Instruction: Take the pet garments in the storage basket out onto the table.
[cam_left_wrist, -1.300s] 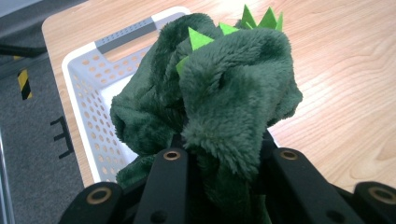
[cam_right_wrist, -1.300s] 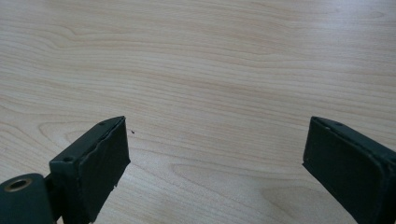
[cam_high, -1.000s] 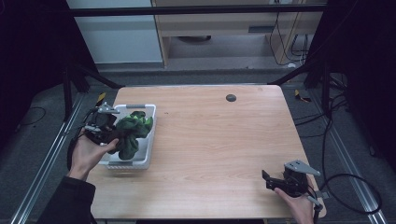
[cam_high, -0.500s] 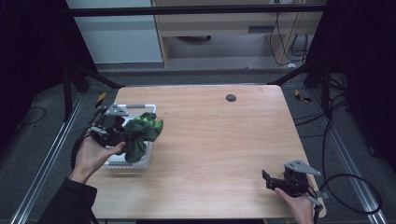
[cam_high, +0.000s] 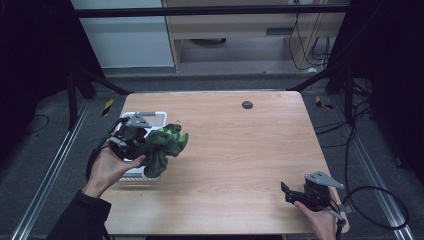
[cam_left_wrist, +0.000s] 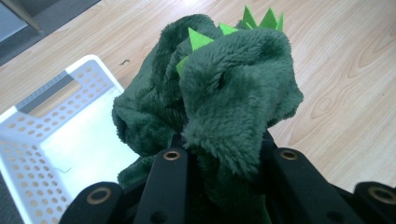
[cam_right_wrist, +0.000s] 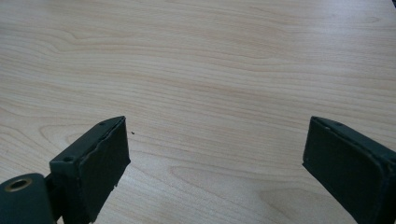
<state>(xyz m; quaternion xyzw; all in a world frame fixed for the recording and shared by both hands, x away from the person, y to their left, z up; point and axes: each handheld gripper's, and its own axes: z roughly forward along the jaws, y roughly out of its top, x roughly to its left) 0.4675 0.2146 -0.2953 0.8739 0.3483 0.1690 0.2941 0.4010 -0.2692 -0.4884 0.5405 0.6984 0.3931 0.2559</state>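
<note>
Here the left gripper (cam_high: 142, 145) is clamped on a green plush toy (cam_high: 165, 147) lifted beside the white basket (cam_high: 150, 118) at the table's left, while the right gripper (cam_high: 289, 192) rests wide open, holding nothing, near-right.

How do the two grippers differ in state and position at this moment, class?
The left gripper is shut on the green plush toy; the right gripper is open with nothing between its jaws. The left is by the white basket at the table's left edge; the right is near the front right corner. Both have black jaws and are hand-held.
</note>
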